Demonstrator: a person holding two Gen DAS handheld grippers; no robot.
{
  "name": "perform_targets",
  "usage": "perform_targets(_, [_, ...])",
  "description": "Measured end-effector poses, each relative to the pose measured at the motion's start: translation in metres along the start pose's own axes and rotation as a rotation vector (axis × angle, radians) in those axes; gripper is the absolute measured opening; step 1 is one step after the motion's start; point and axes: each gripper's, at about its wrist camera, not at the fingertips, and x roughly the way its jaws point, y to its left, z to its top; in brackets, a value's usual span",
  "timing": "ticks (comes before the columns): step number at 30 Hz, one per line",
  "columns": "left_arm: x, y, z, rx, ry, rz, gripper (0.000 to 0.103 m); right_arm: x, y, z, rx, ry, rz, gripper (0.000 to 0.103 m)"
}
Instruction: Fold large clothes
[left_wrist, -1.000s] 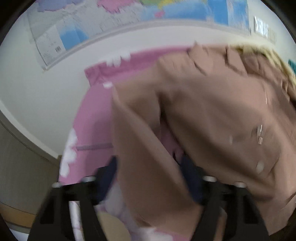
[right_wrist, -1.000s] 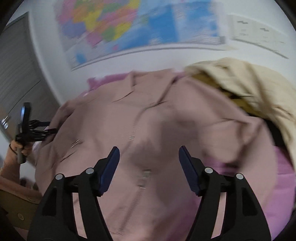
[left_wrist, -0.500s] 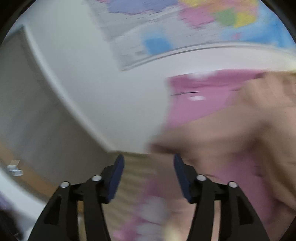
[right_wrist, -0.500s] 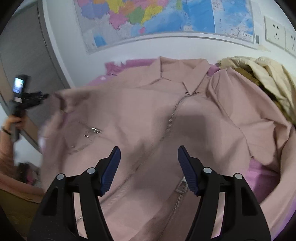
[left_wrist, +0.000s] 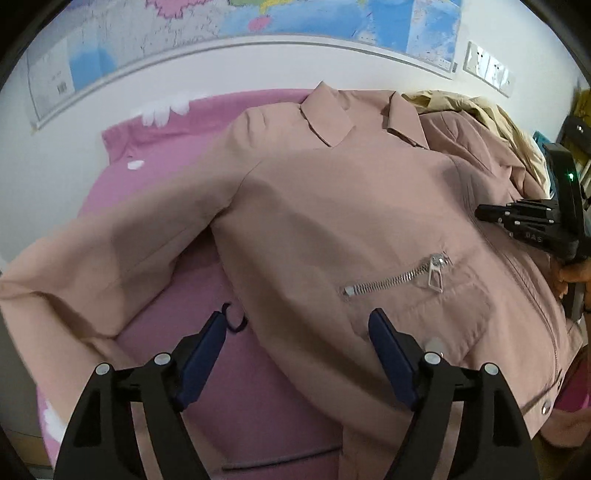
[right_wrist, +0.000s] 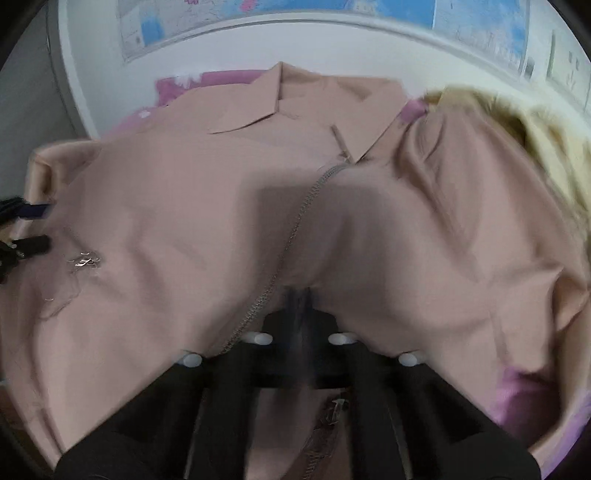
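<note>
A dusty-pink zip jacket (left_wrist: 332, 206) lies front up on a pink sheet (left_wrist: 155, 155), collar toward the wall, one sleeve spread to the left. My left gripper (left_wrist: 295, 339) is open and empty, just above the jacket's left side near the chest pocket zip (left_wrist: 399, 280). My right gripper (right_wrist: 301, 299) is shut on the jacket's front fabric beside the main zip (right_wrist: 295, 229), and the cloth bunches up around its fingers. The right gripper also shows in the left wrist view (left_wrist: 535, 225) at the right edge.
A beige garment (right_wrist: 517, 125) is heaped at the far right by the wall. A map (left_wrist: 258, 22) hangs on the white wall behind. A small dark hair tie (left_wrist: 232, 317) lies on the sheet. The sheet's edge drops off at the left.
My left gripper let go of the jacket and swung back over it, open. My right gripper moved down onto the jacket front and shut on the fabric by the zip.
</note>
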Motion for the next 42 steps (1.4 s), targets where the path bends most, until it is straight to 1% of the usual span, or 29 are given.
perform_targets(2, [0.003, 0.005, 0.004, -0.035, 0.002, -0.006, 0.076, -0.002, -0.004, 0.004, 0.011, -0.019, 0.010, 0.001])
perform_targets(4, [0.002, 0.001, 0.009, -0.034, -0.011, -0.018, 0.076, -0.005, -0.018, 0.011, 0.082, -0.050, 0.069, 0.001])
perform_targets(5, [0.000, 0.001, 0.008, -0.034, -0.016, -0.020, 0.076, -0.007, -0.025, 0.014, 0.112, -0.063, 0.082, 0.001])
perform_targets(6, [-0.004, 0.001, 0.007, -0.035, -0.019, -0.024, 0.077, -0.008, -0.033, 0.019, 0.145, -0.087, 0.086, 0.001])
perform_targets(9, [-0.019, 0.005, -0.001, -0.044, -0.040, -0.039, 0.077, -0.005, -0.043, 0.030, 0.183, -0.109, 0.069, 0.001])
perform_targets(12, [-0.032, 0.005, -0.016, -0.037, -0.054, -0.080, 0.077, 0.011, -0.050, 0.036, 0.222, -0.087, 0.071, 0.001])
perform_targets(15, [-0.041, 0.000, -0.034, -0.022, -0.050, -0.155, 0.078, 0.028, -0.058, 0.041, 0.245, -0.070, 0.067, 0.001])
perform_targets(18, [-0.046, -0.012, -0.056, 0.016, -0.060, -0.228, 0.079, 0.031, -0.064, 0.047, 0.266, -0.077, 0.056, 0.001])
perform_targets(20, [-0.051, -0.021, -0.071, 0.052, -0.078, -0.252, 0.081, 0.033, -0.066, 0.052, 0.272, -0.083, 0.044, 0.001])
perform_targets(21, [-0.049, -0.026, -0.077, 0.071, -0.075, -0.252, 0.083, 0.034, -0.065, 0.054, 0.268, -0.082, 0.037, 0.001])
perform_targets(22, [-0.046, -0.036, -0.085, 0.114, -0.059, -0.230, 0.083, 0.034, -0.063, 0.055, 0.265, -0.078, 0.033, 0.001])
perform_targets(24, [-0.037, -0.052, -0.095, 0.177, -0.020, -0.173, 0.083, 0.035, -0.060, 0.055, 0.253, -0.057, 0.044, 0.003])
perform_targets(25, [-0.035, -0.058, -0.097, 0.200, -0.031, -0.134, 0.083, 0.031, -0.058, 0.052, 0.235, -0.043, 0.047, 0.004])
perform_targets(26, [-0.034, -0.063, -0.097, 0.215, -0.046, -0.099, 0.083, 0.023, -0.060, 0.048, 0.232, -0.043, 0.050, 0.014])
perform_targets(27, [-0.030, -0.063, -0.091, 0.192, -0.039, -0.104, 0.082, 0.014, -0.061, 0.044, 0.230, -0.051, 0.066, 0.031])
perform_targets(28, [-0.027, -0.061, -0.086, 0.162, -0.039, -0.117, 0.079, -0.003, -0.062, 0.037, 0.229, -0.081, 0.094, 0.038])
perform_targets(29, [-0.025, -0.058, -0.081, 0.129, -0.051, -0.123, 0.074, -0.024, -0.065, 0.028, 0.232, -0.123, 0.105, 0.043])
perform_targets(30, [-0.023, -0.056, -0.077, 0.109, -0.059, -0.125, 0.064, -0.038, -0.066, 0.021, 0.232, -0.144, 0.111, 0.045])
perform_targets(31, [-0.021, -0.052, -0.073, 0.088, -0.067, -0.122, 0.053, -0.059, -0.068, 0.007, 0.236, -0.166, 0.135, 0.046])
perform_targets(32, [-0.020, -0.049, -0.071, 0.069, -0.073, -0.123, 0.047, -0.076, -0.070, -0.007, 0.244, -0.184, 0.158, 0.049])
perform_targets(33, [-0.020, -0.046, -0.069, 0.047, -0.075, -0.133, 0.041, -0.091, -0.071, -0.023, 0.247, -0.193, 0.177, 0.057])
perform_targets(35, [-0.019, -0.040, -0.067, 0.003, -0.077, -0.151, 0.040, -0.118, -0.070, -0.063, 0.262, -0.191, 0.199, 0.070])
perform_targets(36, [-0.021, -0.039, -0.066, -0.001, -0.082, -0.144, 0.041, -0.125, -0.068, -0.080, 0.276, -0.174, 0.212, 0.070])
perform_targets(37, [-0.020, -0.042, -0.068, -0.003, -0.087, -0.127, 0.043, -0.134, -0.067, -0.104, 0.290, -0.144, 0.229, 0.070])
perform_targets(38, [-0.022, -0.044, -0.069, -0.005, -0.090, -0.120, 0.045, -0.138, -0.064, -0.119, 0.311, -0.125, 0.237, 0.070])
perform_targets(39, [-0.021, -0.047, -0.069, -0.005, -0.095, -0.115, 0.050, -0.140, -0.062, -0.135, 0.339, -0.101, 0.251, 0.070])
perform_targets(40, [-0.021, -0.052, -0.070, 0.002, -0.099, -0.104, 0.050, -0.139, -0.061, -0.153, 0.375, -0.062, 0.271, 0.070])
perform_targets(41, [-0.021, -0.053, -0.070, 0.007, -0.100, -0.093, 0.050, -0.136, -0.059, -0.162, 0.397, -0.043, 0.288, 0.070])
perform_targets(42, [-0.019, -0.056, -0.069, 0.013, -0.099, -0.078, 0.044, -0.133, -0.056, -0.168, 0.413, -0.034, 0.300, 0.070])
